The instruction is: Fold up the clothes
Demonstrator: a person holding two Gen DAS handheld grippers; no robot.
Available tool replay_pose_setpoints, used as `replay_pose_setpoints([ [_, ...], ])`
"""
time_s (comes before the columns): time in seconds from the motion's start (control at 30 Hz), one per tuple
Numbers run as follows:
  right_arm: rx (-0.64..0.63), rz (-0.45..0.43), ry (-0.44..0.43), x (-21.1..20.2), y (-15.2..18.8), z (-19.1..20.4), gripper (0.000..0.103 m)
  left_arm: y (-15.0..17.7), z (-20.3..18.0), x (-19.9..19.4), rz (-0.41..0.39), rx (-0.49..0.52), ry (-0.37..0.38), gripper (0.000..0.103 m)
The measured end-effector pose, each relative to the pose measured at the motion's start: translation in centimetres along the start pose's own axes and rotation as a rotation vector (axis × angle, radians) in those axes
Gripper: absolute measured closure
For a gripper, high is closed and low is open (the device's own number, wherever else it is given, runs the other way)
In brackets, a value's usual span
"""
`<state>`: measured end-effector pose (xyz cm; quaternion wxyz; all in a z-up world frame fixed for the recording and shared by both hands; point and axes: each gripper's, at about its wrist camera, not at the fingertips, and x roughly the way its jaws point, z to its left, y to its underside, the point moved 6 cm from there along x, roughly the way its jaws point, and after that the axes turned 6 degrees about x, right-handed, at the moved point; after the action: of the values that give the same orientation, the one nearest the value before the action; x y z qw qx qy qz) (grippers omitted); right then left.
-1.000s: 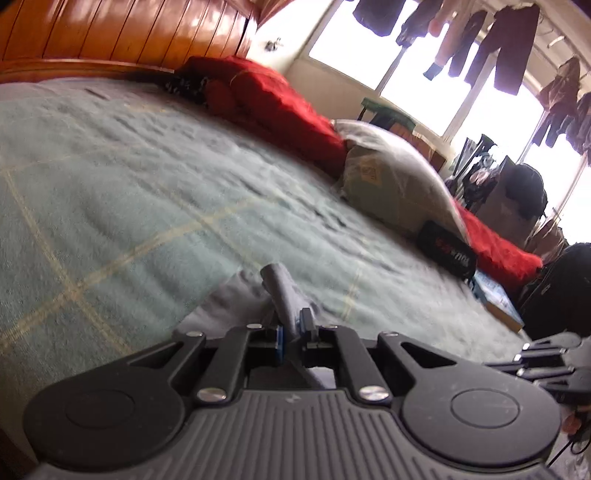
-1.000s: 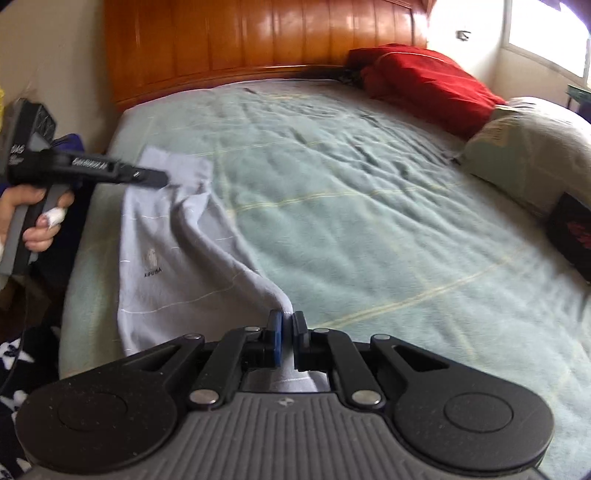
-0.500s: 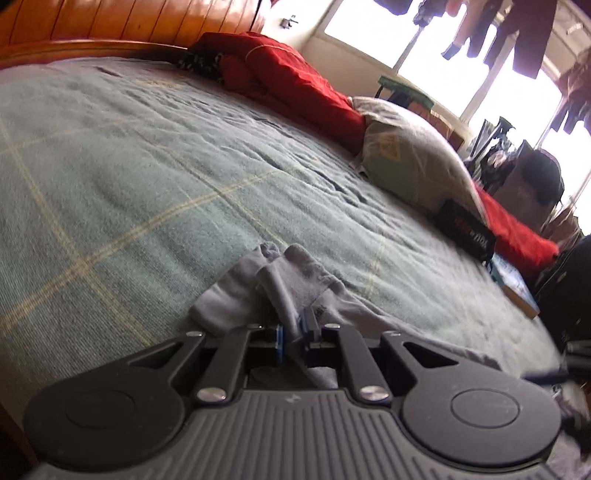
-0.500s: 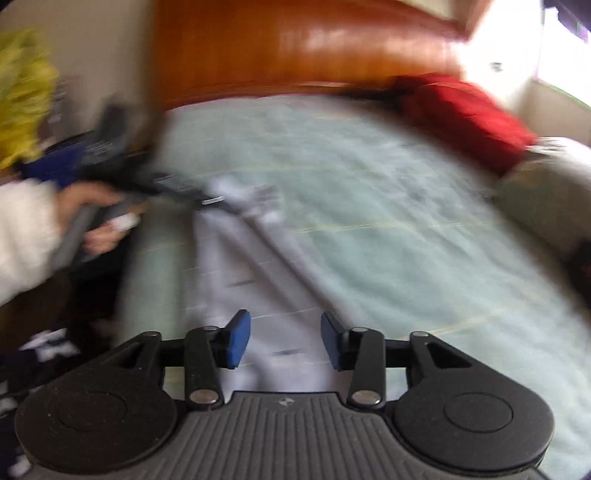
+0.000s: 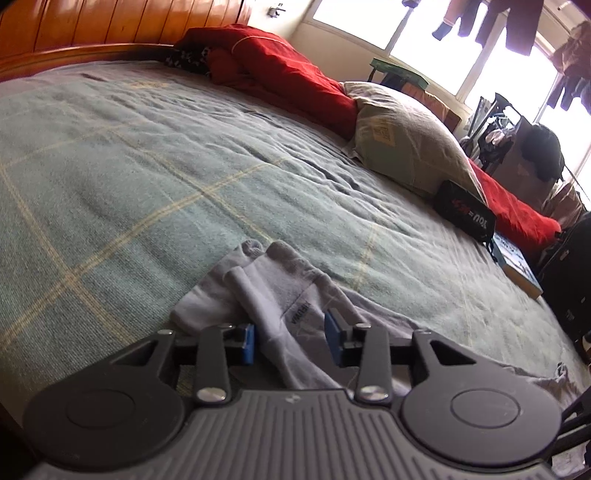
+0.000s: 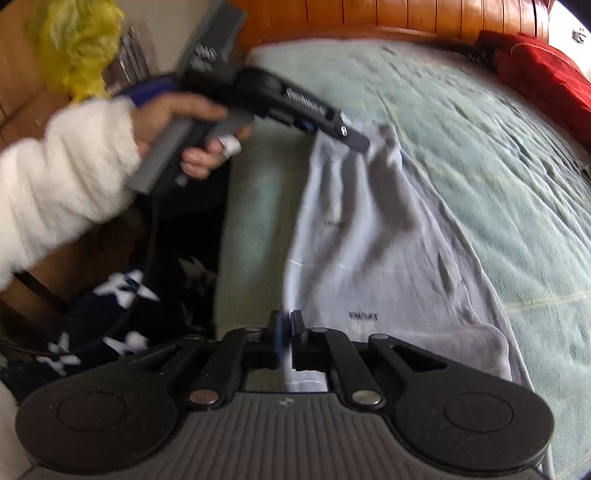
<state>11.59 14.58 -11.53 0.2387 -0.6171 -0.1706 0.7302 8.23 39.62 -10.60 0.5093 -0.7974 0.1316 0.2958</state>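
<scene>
A light grey garment (image 6: 369, 240) lies spread lengthwise on the green blanket (image 6: 480, 129), its far end bunched in folds (image 5: 280, 288). My left gripper (image 5: 290, 338) rests over that bunched end. Its jaws are opening, and a fold of cloth lies loose between the blue pads without being pressed. In the right wrist view a hand in a white fluffy sleeve (image 6: 55, 184) holds the left gripper (image 6: 351, 136) at the garment's far end. My right gripper (image 6: 286, 332) is closing on the garment's near left edge, with the cloth pinched between its pads.
A red quilt (image 5: 288, 77), a pillow (image 5: 402, 144), a black pouch (image 5: 461, 214) and a book (image 5: 517, 266) line the bed's far side. The wooden headboard (image 6: 406, 18) is behind. Dark patterned cloth (image 6: 122, 295) hangs beside the bed's near left edge.
The left jaws parted and let go of the pinched fold, which now lies on the bed. The right gripper let go, swung left, then shut on the garment's near left edge.
</scene>
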Motion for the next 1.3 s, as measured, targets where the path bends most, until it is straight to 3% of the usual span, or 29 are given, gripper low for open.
replay_pose_setpoints([
  [0.13, 0.048, -0.074, -0.039, -2.2, -1.7, -0.9, 0.078, 0.1, 0.0, -0.1, 0.0, 0.014, 0.004, 0.065],
  [0.3, 0.086, -0.162, 0.012, -3.6, -5.7, -4.7, 0.078, 0.1, 0.0, -0.2, 0.007, 0.011, 0.004, 0.065],
  [0.43, 0.16, -0.142, 0.025, -1.2, -7.7, -8.6, 0.078, 0.2, 0.0, -0.1, 0.009, 0.008, -0.002, 0.065],
  [0.63, 0.208, -0.089, 0.019, 2.2, -7.6, -11.0, 0.078, 0.2, 0.3, -0.6, -0.002, -0.024, 0.015, 0.067],
  [0.83, 0.297, -0.095, -0.097, 4.7, -7.7, -12.2, 0.078, 0.4, 1.1, -0.7, -0.027, -0.087, 0.039, 0.071],
  [0.97, 0.272, -0.121, -0.117, 5.3, -8.5, -11.3, 0.077, 0.1, 1.5, -0.5, -0.055, -0.118, 0.027, 0.071],
  [1.1, 0.209, -0.128, -0.103, 5.8, -9.1, -10.1, 0.078, -0.1, 1.8, -0.4, -0.078, -0.12, -0.014, 0.08],
  [1.17, 0.2, -0.129, -0.093, 5.8, -9.3, -10.0, 0.09, 0.0, 2.0, -0.4, -0.088, -0.117, -0.028, 0.091],
  [1.3, 0.223, -0.154, -0.096, 5.8, -10.3, -10.6, 0.095, 0.1, 2.5, -0.9, -0.123, -0.117, -0.045, 0.099],
])
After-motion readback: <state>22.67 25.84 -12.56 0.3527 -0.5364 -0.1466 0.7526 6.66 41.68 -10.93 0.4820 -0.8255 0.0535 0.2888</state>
